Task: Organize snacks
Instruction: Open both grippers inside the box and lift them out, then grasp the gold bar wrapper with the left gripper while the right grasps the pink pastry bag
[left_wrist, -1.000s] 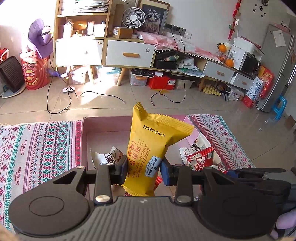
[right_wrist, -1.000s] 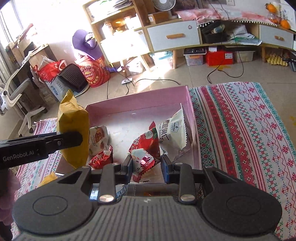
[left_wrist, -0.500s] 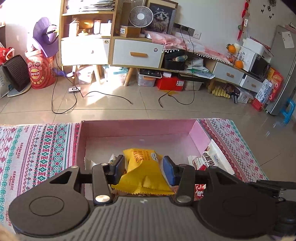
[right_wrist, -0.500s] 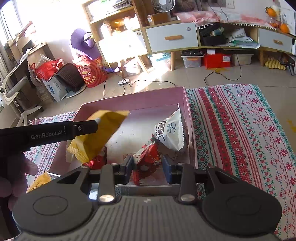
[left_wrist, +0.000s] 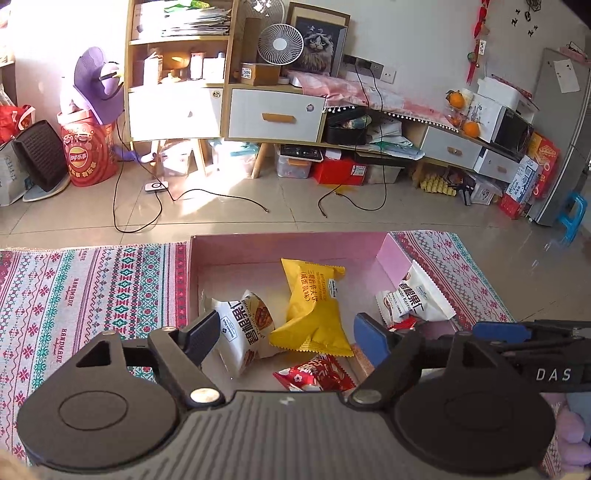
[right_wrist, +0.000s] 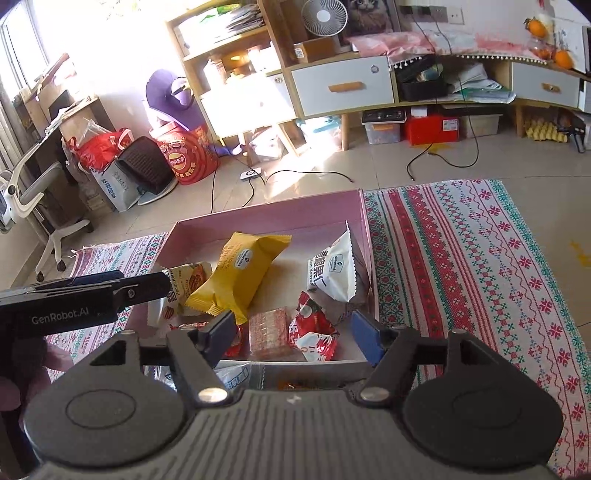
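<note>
Your left gripper (left_wrist: 284, 332): jaws just spread wide, nothing between. Yellow packet (left_wrist: 314, 306) lies flat inside pink box (left_wrist: 288, 245), freed there for sorting. Your right gripper (right_wrist: 291, 332): jaws just parted too, red packet (right_wrist: 314, 334) resting below on box floor.

One pink box (right_wrist: 266, 218) sits on a patterned cloth (right_wrist: 480, 258). Inside it lie one yellow snack packet (right_wrist: 240, 273), two white snack packets, one at the box's left edge (right_wrist: 184, 286) and one leaning at its right edge (right_wrist: 332, 273), two red packets near the front edge (right_wrist: 314, 332) (right_wrist: 192, 326), and one clear-wrapped reddish bar (right_wrist: 267, 330). Further wrappers in front of the box are too hidden to count.
</note>
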